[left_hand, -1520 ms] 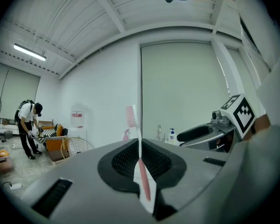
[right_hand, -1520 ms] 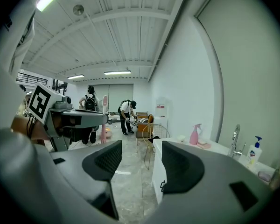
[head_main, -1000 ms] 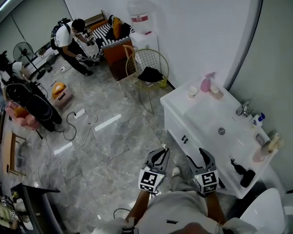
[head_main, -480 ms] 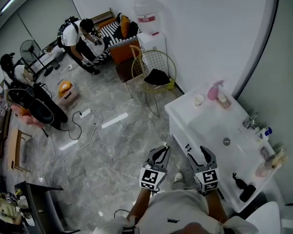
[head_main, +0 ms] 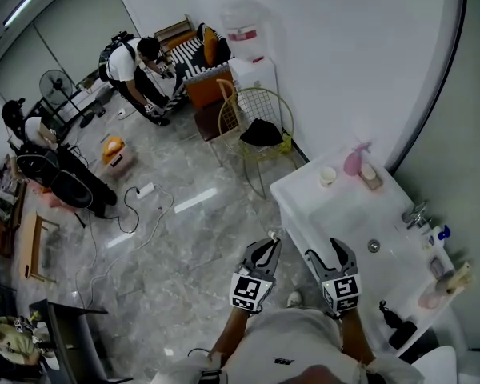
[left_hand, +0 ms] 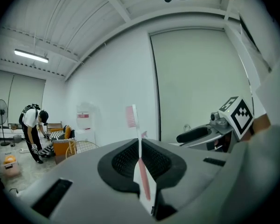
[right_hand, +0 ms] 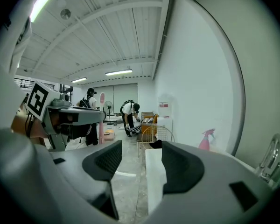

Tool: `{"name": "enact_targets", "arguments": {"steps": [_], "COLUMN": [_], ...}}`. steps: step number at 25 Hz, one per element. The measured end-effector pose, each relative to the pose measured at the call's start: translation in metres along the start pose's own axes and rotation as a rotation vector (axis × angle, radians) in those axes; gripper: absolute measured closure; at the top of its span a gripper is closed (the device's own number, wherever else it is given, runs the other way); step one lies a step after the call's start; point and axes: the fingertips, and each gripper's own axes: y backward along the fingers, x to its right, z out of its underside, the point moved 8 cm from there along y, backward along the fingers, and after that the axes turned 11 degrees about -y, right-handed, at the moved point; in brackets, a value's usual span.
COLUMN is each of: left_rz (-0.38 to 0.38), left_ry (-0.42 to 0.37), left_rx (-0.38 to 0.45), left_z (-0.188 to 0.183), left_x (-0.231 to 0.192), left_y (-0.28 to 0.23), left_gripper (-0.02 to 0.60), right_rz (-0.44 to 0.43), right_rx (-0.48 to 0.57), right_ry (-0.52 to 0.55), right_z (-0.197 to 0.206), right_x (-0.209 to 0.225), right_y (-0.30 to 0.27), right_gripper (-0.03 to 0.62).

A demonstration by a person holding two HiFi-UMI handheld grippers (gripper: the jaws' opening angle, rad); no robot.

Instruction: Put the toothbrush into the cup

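A pink and white toothbrush (left_hand: pixel 143 181) stands upright between the jaws of my left gripper (left_hand: pixel 140 147), which is shut on its handle; the bristle head (left_hand: pixel 131 116) points up. In the head view my left gripper (head_main: pixel 261 254) hangs over the floor just left of the white sink counter (head_main: pixel 336 214). My right gripper (head_main: pixel 334 256) is at the counter's near edge, open, with nothing between its jaws (right_hand: pixel 142 158). A small white cup (head_main: pixel 328 175) sits at the counter's far corner. A pink cup (head_main: pixel 430 296) stands at its right end.
A pink spray bottle (head_main: pixel 354 160) and a soap dish (head_main: pixel 371 175) stand beside the white cup. The faucet (head_main: pixel 416 213) is by the wall and a black object (head_main: pixel 394 320) lies at the near right end. Farther off are a wire chair (head_main: pixel 256 126) and people.
The head view has shifted: the counter and its things have slid down and to the right in the picture. Both grippers keep the same pose, the toothbrush still in the left one.
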Motion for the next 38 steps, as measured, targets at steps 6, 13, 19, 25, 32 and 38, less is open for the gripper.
{"name": "enact_targets", "arguments": {"steps": [6, 13, 19, 25, 32, 38], "left_rz": [-0.013, -0.014, 0.04, 0.11, 0.195, 0.258], "left_ry": [-0.009, 0.001, -0.017, -0.043, -0.073, -0.062], "left_rx": [0.013, 0.001, 0.004, 0.024, 0.027, 0.03], "left_z": [-0.005, -0.001, -0.005, -0.008, -0.004, 0.0], "left_x": [-0.005, -0.009, -0.012, -0.021, -0.043, -0.072], "left_y": [-0.024, -0.041, -0.069, -0.109, -0.159, -0.204], "left_gripper": [0.543, 0.543, 0.543, 0.543, 0.543, 0.543], "right_rz": [-0.005, -0.008, 0.044, 0.113, 0.185, 0.235], "right_rx": [0.002, -0.003, 0.011, 0.03, 0.02, 0.017], "right_ry": [0.006, 0.009, -0.018, -0.047, -0.08, -0.104], "right_z": [-0.007, -0.012, -0.016, -0.022, -0.029, -0.042], "right_x": [0.022, 0.035, 0.055, 0.077, 0.098, 0.116], "right_y": [-0.016, -0.027, -0.032, -0.043, -0.074, -0.109], "right_gripper": [0.316, 0.316, 0.316, 0.316, 0.316, 0.316]}}
